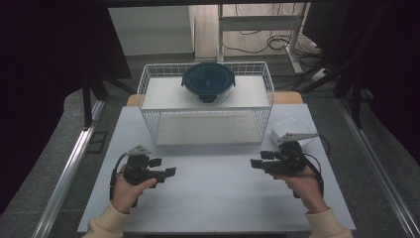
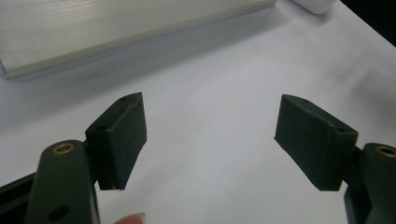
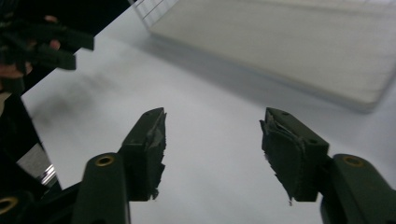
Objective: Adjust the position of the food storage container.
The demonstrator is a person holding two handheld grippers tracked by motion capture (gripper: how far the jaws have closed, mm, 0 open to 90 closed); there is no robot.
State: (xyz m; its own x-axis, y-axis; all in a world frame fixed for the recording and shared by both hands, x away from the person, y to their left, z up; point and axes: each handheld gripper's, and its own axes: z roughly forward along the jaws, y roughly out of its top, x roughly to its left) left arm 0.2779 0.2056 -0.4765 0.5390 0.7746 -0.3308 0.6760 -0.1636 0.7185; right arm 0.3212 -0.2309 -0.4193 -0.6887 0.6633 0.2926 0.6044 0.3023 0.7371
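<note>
Hovering over the bare front of the tabletop [image 1: 213, 173], both claws face each other with nothing in either one, so by the look of it the work sits at its very start or at a pause between steps. The left claw [image 1: 166, 168] stands wide, its two black pads [image 2: 123, 140] well apart with only white surface between them. The right claw [image 1: 260, 159] is parted too, a bit narrower, and empty; its pads [image 3: 289, 154] look frayed and ragged at the edges (well-worn rubber, I'd say).

Nearest the right claw is the small white container [image 1: 292, 131], rounded at the corners and smooth like plastic, sitting on the tabletop just beside the basket's right end. It lies partly behind the gripper, so whether it has a lid I cannot tell. Neither claw touches it.

Farther back stands the white wire basket [image 1: 205, 106], an open grid of thin metal rods with a pale flat board inside. On top rests the round glass bowl [image 1: 208, 83], clear-walled, capped with a dark teal lid with clip tabs around its rim. It sits untouched and well apart from both claws.

Judging from this, any grasp, lift or placing is left to do.
</note>
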